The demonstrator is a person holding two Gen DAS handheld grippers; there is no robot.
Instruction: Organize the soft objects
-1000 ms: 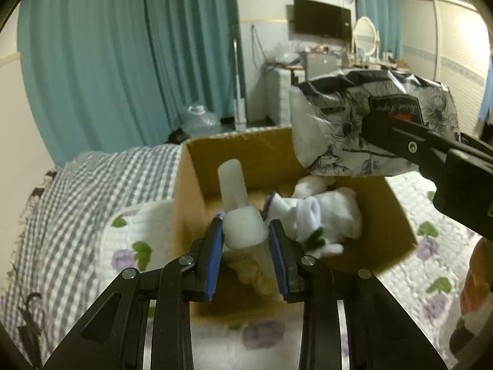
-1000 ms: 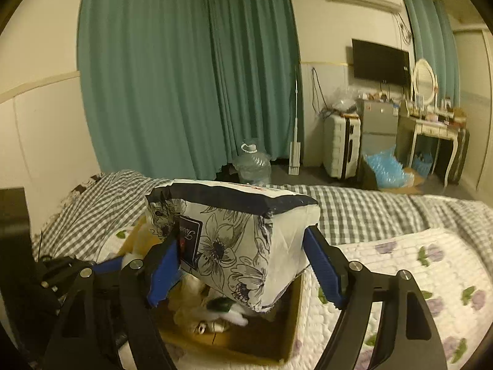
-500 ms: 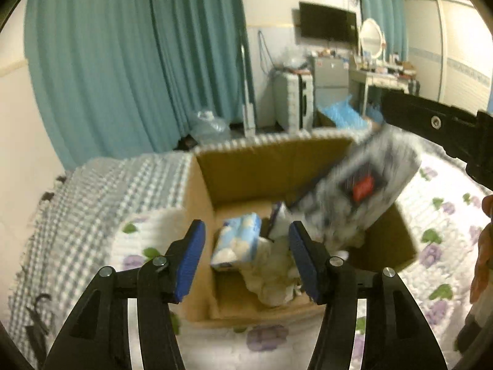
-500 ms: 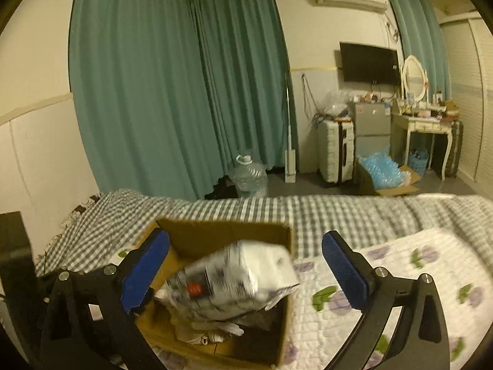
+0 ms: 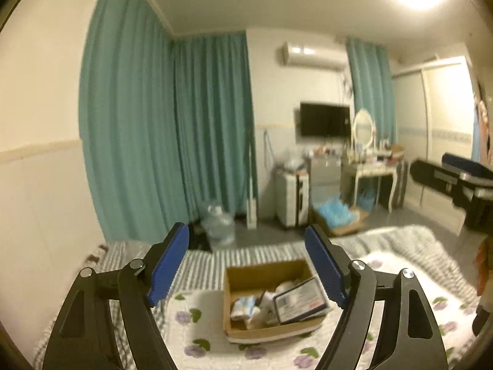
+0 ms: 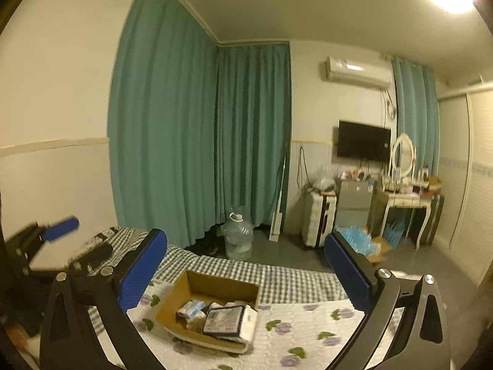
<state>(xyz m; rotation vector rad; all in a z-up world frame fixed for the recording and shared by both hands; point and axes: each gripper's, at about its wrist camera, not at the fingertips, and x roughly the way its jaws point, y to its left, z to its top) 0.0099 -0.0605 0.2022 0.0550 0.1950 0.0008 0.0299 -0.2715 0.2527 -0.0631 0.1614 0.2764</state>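
Observation:
An open cardboard box (image 5: 237, 277) (image 6: 172, 300) stands on the flowered quilt. In it lie a black-and-white floral tissue pack (image 5: 300, 302) (image 6: 226, 320), a small blue-and-white tissue pack (image 5: 243, 305) (image 6: 191, 306) and white soft items (image 5: 285, 286). My left gripper (image 5: 246, 265) is open and empty, raised well above and behind the box. My right gripper (image 6: 246, 273) is open and empty, also raised away from the box. The right gripper also shows at the right edge of the left wrist view (image 5: 456, 175).
The bed carries a flowered quilt (image 6: 308, 333) over a grey checked blanket (image 6: 277, 277). Beyond it are teal curtains (image 6: 200, 138), a water jug (image 6: 238, 240), a white suitcase (image 6: 317, 219), a dressing table (image 6: 406, 200) and a wall TV (image 6: 363, 145).
Both grippers opened and dropped their loads into the box: the floral tissue pack and the white soft roll. Both then rose and pulled back far from the box.

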